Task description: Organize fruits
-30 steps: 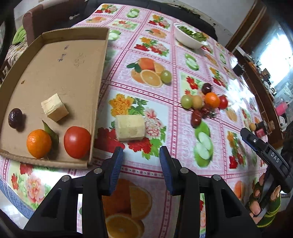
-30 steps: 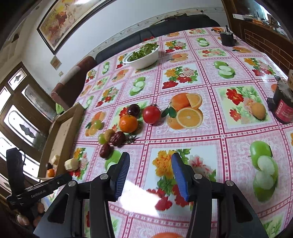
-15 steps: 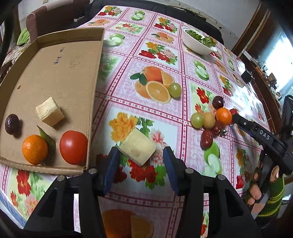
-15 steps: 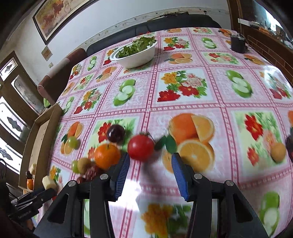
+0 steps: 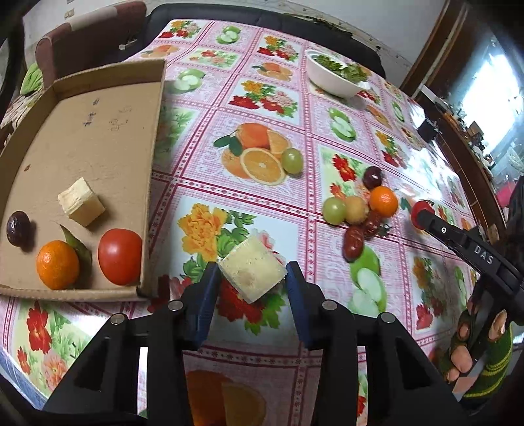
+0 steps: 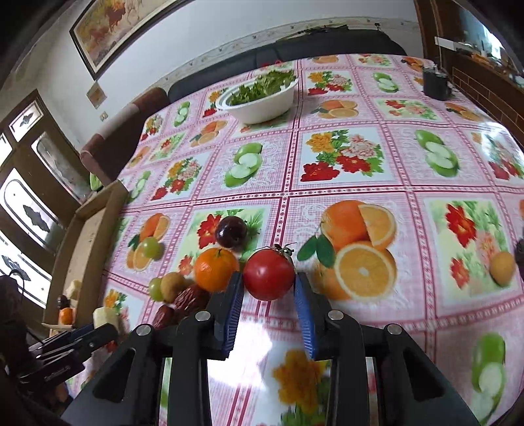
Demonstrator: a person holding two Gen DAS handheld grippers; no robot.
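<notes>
Now pale cube (image 5: 251, 273) between left gripper (image 5: 251, 296) jaws, tomato (image 6: 268, 274) between right gripper (image 6: 268, 314) jaws.

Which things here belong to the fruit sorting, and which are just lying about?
Belong: cardboard tray; pale cube between the left gripper fingers; tomato between the right gripper fingers; orange; dark plum; green grape.

Lying about: salad bowl; dark cup; framed picture.

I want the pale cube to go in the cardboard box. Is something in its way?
Only the box's side wall. The pale cube sits between the left gripper fingers, just right of the cardboard box. A tomato lies inside that near corner.
</notes>
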